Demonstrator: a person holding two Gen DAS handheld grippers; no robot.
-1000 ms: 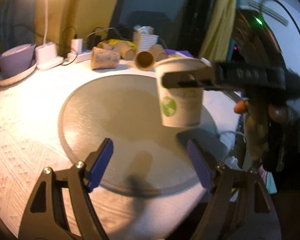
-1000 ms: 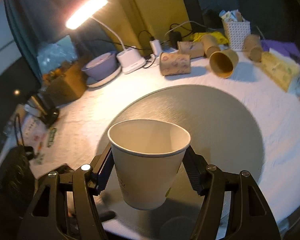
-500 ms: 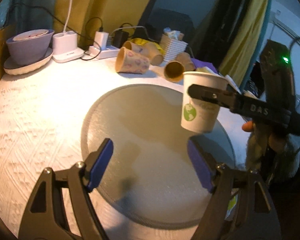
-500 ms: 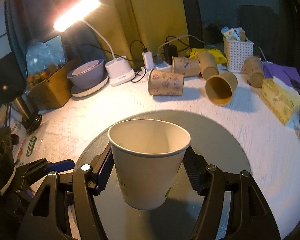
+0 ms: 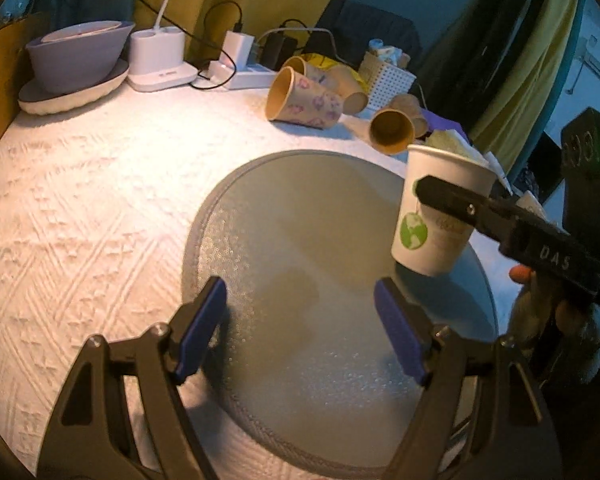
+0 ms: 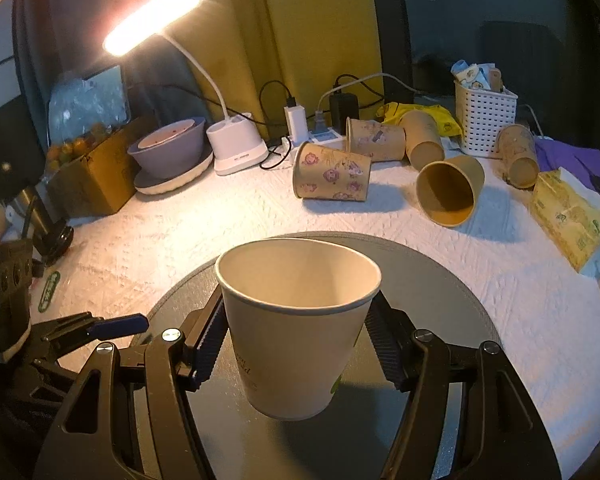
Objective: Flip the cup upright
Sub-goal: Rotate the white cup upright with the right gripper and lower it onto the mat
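We start from the white textured tablecloth [image 6: 148,240], on which lies the round grey mat [image 5: 300,264]. Over the mat's right edge we carry the white paper cup with a green globe print [image 6: 296,320], mouth up and pinched just under the rim in our right gripper [image 6: 296,344]. It appears to hover just above the mat. We judge that lowering it straight and level, then releasing only once the base sits flat, will keep it from tipping. Our left gripper [image 5: 300,324] hangs spread wide, holding nothing.
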